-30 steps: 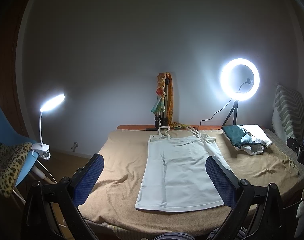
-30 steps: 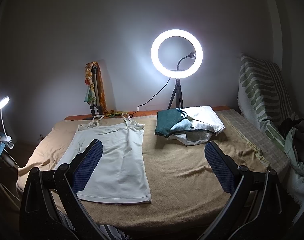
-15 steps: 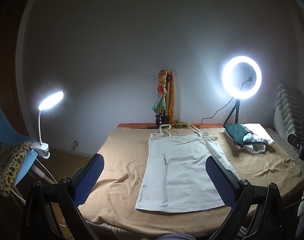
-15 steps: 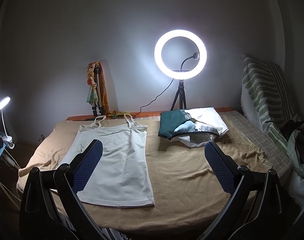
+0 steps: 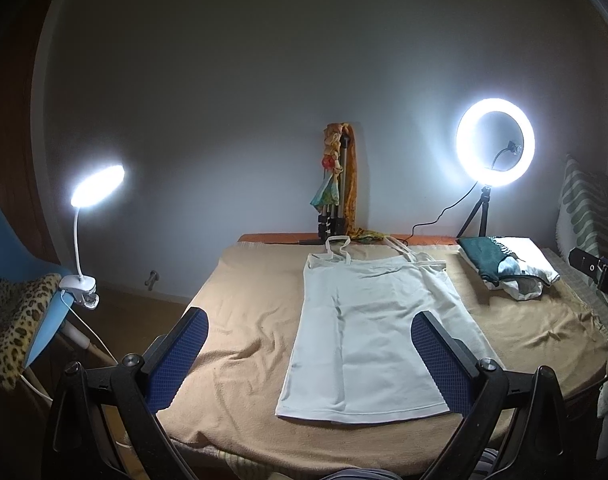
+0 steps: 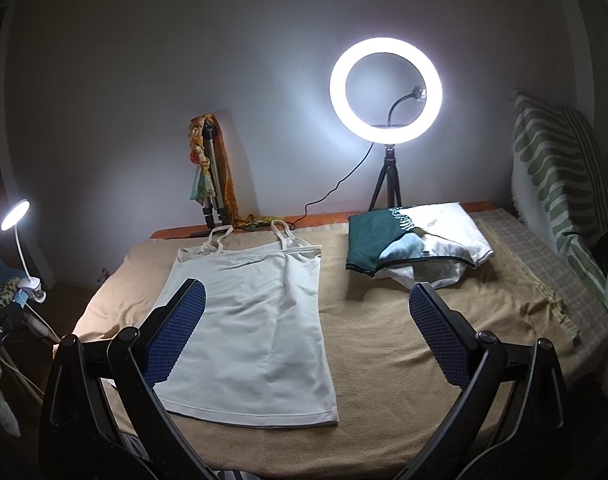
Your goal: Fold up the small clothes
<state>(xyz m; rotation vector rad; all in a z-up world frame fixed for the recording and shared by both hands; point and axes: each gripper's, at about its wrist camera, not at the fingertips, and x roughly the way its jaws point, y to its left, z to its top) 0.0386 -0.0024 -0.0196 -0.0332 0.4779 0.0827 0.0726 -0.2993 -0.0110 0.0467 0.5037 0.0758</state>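
A bed (image 5: 244, 304) under a tan blanket (image 6: 384, 344) fills the room's middle, its far edge against a grey wall. A striped cushion (image 6: 552, 168) leans upright along the bed's right side. On the blanket lies a white top (image 5: 368, 332), spread flat and unfolded, straps toward the wall and hem toward the near edge; it sits left of centre in the right wrist view (image 6: 256, 320). Beyond it to the right, near the far corner, rests a pile of clothes (image 6: 412, 244), dark green and white, well apart from the top.

A ring light (image 6: 385, 92) glows on a small tripod behind that pile. A folded tripod draped with a scarf (image 5: 338, 184) stands against the wall behind the straps. A clip lamp (image 5: 92, 208) shines at the left, clamped to a blue chair (image 5: 44, 332).

The left claw (image 5: 310, 354) hangs above the near edge, spread wide, holding nothing. The right claw (image 6: 306, 334) is likewise wide and empty, its left finger (image 6: 174, 332) showing over the top's side.
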